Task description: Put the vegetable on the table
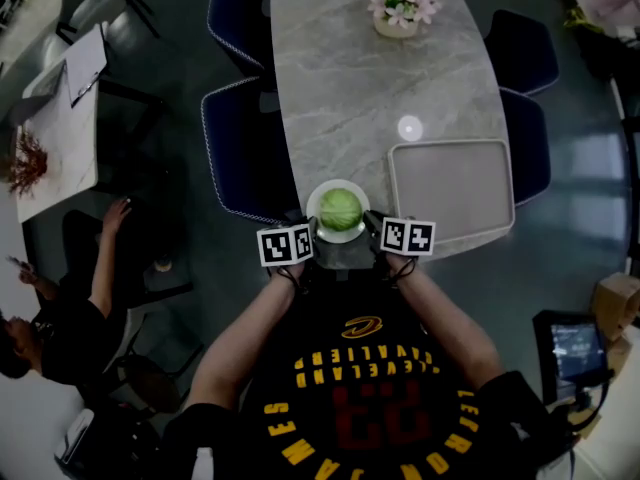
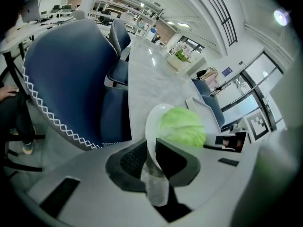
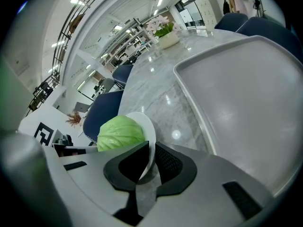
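Observation:
A green cabbage [image 1: 340,208] sits on a white plate [image 1: 316,206] at the near end of the marble table [image 1: 350,78]. My left gripper [image 1: 312,230] is shut on the plate's left rim, and my right gripper [image 1: 370,224] is shut on its right rim. In the left gripper view the plate [image 2: 152,126] stands edge-on between the jaws with the cabbage [image 2: 183,126] beyond it. The right gripper view shows the plate [image 3: 147,131] pinched between the black pads, with the cabbage [image 3: 120,133] to its left. Whether the plate rests on the table or hangs just above it cannot be told.
A grey tray [image 1: 452,190] lies on the table to the right of the plate. A flower pot [image 1: 400,10] stands at the far end. Dark blue chairs [image 1: 245,158] line both sides of the table. Another person sits at the left [image 1: 60,308].

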The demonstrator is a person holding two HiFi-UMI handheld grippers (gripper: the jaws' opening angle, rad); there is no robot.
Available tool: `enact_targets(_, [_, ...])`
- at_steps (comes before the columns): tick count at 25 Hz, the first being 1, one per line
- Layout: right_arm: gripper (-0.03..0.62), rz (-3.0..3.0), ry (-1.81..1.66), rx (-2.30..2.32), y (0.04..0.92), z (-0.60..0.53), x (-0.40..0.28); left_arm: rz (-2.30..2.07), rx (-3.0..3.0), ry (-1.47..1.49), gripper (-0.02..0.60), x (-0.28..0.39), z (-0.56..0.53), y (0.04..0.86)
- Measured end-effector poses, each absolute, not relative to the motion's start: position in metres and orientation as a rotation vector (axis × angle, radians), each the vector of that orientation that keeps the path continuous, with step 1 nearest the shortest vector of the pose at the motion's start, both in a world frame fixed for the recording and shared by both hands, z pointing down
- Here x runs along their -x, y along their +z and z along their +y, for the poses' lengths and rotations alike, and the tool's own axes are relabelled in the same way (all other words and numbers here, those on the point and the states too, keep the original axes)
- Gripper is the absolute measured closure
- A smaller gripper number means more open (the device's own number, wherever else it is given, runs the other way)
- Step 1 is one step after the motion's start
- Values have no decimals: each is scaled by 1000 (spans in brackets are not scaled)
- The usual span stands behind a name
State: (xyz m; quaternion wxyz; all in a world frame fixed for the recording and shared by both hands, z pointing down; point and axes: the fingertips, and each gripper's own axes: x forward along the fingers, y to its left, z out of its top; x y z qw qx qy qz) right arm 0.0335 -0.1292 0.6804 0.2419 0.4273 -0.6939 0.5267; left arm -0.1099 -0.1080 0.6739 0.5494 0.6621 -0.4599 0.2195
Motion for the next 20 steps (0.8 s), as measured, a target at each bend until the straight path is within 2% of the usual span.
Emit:
enact_targets(14, [551, -1876, 1418, -1239, 690, -129, -40, -1057, -1612, 597, 528, 102, -108, 684])
enact_targets(20, [551, -1892, 1489, -1252, 689, -130, -40, -1036, -1603, 542, 526, 104, -109, 685])
